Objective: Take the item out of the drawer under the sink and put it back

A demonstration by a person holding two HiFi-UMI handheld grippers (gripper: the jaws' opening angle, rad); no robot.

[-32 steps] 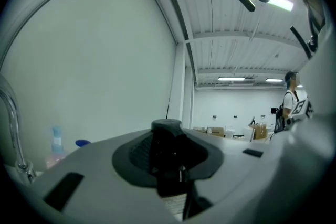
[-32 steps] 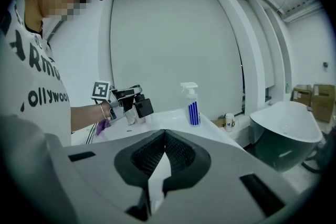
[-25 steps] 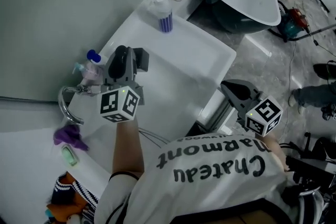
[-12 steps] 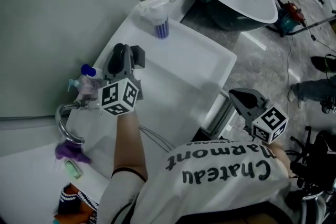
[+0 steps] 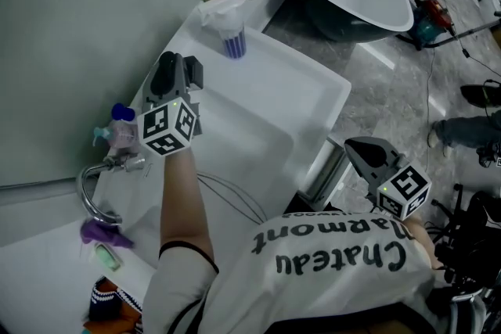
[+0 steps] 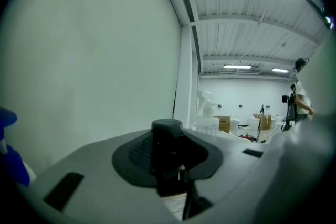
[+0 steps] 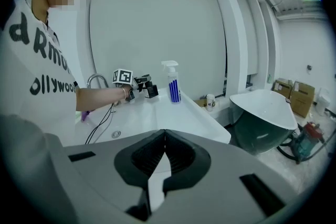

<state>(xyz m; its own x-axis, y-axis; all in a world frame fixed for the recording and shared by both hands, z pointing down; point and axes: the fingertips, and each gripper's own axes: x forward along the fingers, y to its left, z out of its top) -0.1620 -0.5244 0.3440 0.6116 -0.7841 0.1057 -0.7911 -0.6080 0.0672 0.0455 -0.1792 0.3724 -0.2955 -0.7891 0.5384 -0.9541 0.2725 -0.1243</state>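
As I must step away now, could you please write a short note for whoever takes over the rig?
Left gripper: jaws shut on a dark item, held above the sink near the wall.
Right gripper: jaws together, empty, low by the sink's front.
Done: the item seems to be out of the drawer.
Left: put it back; the drawer is not clearly in view.

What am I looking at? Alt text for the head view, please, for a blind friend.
From above, a person in a white lettered T-shirt holds the left gripper, gripping a small black block, above the back of a long white sink; the right gripper hangs by its front edge. A white spray bottle with blue liquid stands at the far rim.
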